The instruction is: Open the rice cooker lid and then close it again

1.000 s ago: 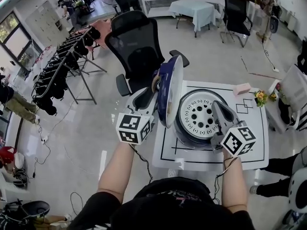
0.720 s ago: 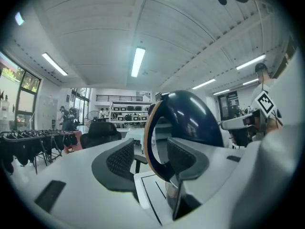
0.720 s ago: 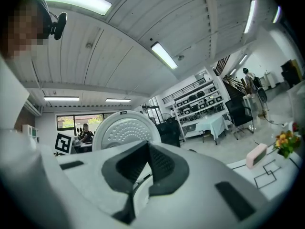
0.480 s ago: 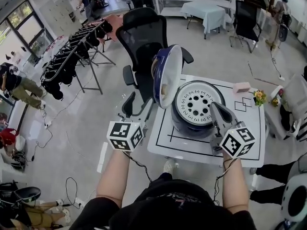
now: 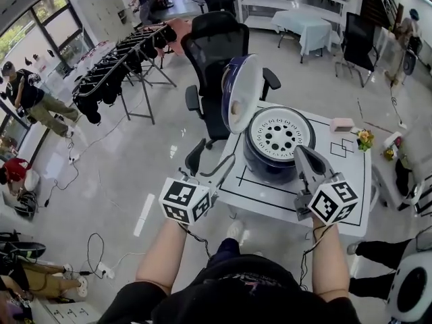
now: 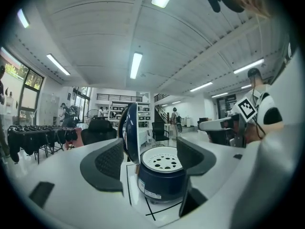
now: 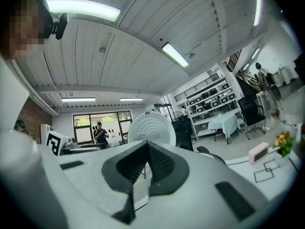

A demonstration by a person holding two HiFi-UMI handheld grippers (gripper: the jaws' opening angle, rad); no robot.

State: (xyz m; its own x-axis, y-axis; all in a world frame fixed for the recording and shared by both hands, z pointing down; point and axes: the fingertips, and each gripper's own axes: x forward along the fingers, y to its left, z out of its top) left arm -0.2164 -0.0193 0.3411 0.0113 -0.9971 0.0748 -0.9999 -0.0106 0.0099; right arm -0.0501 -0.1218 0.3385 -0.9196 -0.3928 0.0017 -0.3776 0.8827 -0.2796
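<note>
The rice cooker [image 5: 273, 162], dark blue, stands on the white table [image 5: 270, 201] inside a black rectangle marked on the top. Its lid [image 5: 241, 103] is open and stands upright on the hinge at the cooker's left side, with its pale inner face turned toward the pot. A white round plate with holes [image 5: 278, 135] covers the pot's mouth.

The left gripper [image 5: 210, 162] hangs off the table's left edge, apart from the lid and the cooker. Its jaws stand wide apart and have just been opening. Nothing is pressed between the pads. In the left gripper view the cooker shows beyond them, framed in the gap.

The right gripper [image 5: 302, 152] is over the near right part of the table, its tips just beside the cooker's front right. Whether they touch it I cannot tell. Its jaws are pressed together on nothing.

Farther out on the table's right side lie a pink box [image 5: 341, 124] and a small bunch of flowers [image 5: 365, 138]. A black office chair [image 5: 219, 42] stands behind the table, and a clothes rack [image 5: 128, 56] hung with dark garments is off to the left.
</note>
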